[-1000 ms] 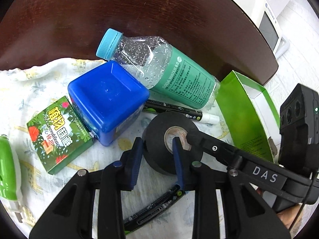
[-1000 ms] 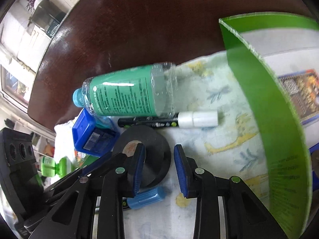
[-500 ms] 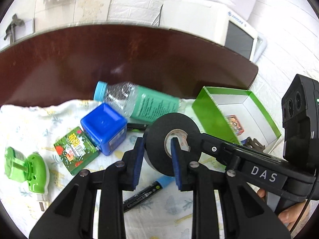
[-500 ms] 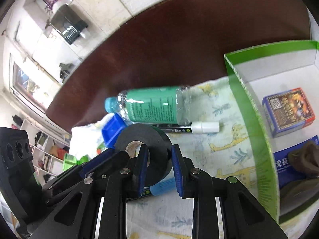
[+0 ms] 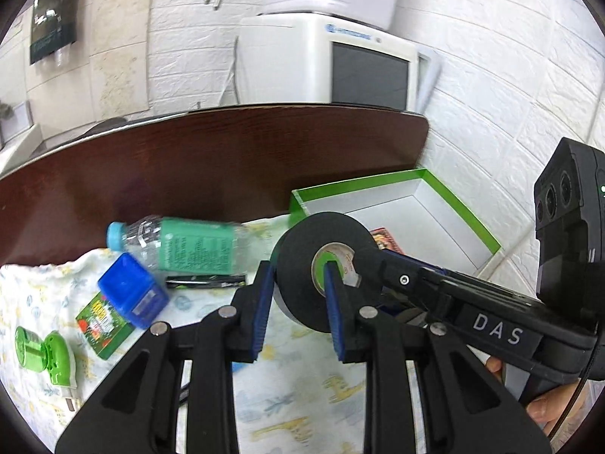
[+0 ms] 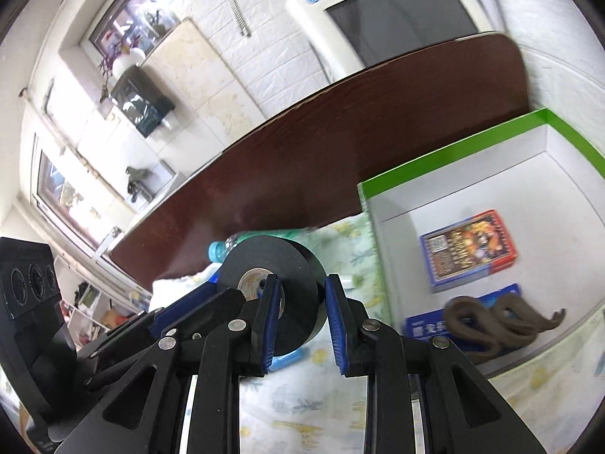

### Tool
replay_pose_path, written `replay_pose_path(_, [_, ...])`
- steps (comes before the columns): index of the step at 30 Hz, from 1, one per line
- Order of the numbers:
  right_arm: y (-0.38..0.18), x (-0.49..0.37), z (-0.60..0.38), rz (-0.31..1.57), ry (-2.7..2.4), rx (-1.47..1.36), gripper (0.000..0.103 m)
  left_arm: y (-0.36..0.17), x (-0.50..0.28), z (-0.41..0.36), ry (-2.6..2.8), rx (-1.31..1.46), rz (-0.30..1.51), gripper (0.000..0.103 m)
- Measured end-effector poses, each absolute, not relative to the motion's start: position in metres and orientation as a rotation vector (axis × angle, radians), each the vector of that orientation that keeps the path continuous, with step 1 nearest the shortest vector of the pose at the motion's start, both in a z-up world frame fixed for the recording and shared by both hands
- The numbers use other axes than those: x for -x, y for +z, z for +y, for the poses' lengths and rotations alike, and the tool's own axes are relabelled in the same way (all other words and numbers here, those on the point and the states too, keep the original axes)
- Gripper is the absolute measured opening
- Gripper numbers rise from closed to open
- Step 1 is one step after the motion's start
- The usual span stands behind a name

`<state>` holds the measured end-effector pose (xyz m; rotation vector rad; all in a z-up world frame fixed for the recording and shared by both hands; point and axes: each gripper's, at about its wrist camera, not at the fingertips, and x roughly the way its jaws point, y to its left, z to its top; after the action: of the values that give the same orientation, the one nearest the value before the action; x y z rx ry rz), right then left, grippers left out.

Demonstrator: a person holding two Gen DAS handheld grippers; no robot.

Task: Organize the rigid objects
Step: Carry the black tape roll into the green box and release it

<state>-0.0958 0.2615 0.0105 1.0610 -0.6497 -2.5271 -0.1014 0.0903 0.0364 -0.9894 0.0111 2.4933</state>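
Dark brown table (image 5: 211,166) against white brick wall (image 5: 510,87); printed cloth (image 5: 310,386) over near part. Green-rimmed white box (image 6: 472,189) at right, holding card pack (image 6: 469,249) and dark coiled thing (image 6: 491,319). Black tape roll (image 5: 302,276) lifted above cloth, clamped through core by both left gripper (image 5: 297,302) and right gripper (image 6: 300,319).

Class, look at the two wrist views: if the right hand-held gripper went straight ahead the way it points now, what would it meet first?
The roll of black tape already sits between the right hand-held gripper fingers, so it comes first. Past that, probably the water bottle or the dark table, though depth is unclear.
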Motion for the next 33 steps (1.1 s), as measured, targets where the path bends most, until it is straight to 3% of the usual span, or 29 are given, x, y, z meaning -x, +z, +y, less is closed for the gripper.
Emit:
replay_pose_path(11, [-0.004,0.088,0.333,-0.799,-2.602,-1.049,0.028,0.029,0.108,0.166,2.39,1.011,0.11,0.024])
replay_pose_path(12, [-0.005,0.088,0.338,-0.81,-2.608,-1.052,0.028,0.028,0.109,0.172,2.374,1.011,0.113,0.022])
replay_pose_path(14, [-0.007,0.089,0.346,-0.836,-2.606,-1.042,0.028,0.028,0.109,0.181,2.326,1.009,0.101,0.008])
replay_pose_path(18, [-0.011,0.086,0.362,-0.857,-2.632,-1.022,0.028,0.026,0.108,0.199,2.342,0.977,0.19,0.008])
replay_pose_path(33, [-0.031,0.09,0.368,-0.875,-2.624,-1.077,0.028,0.009,0.118,0.188,2.364,1.055,0.197,0.014])
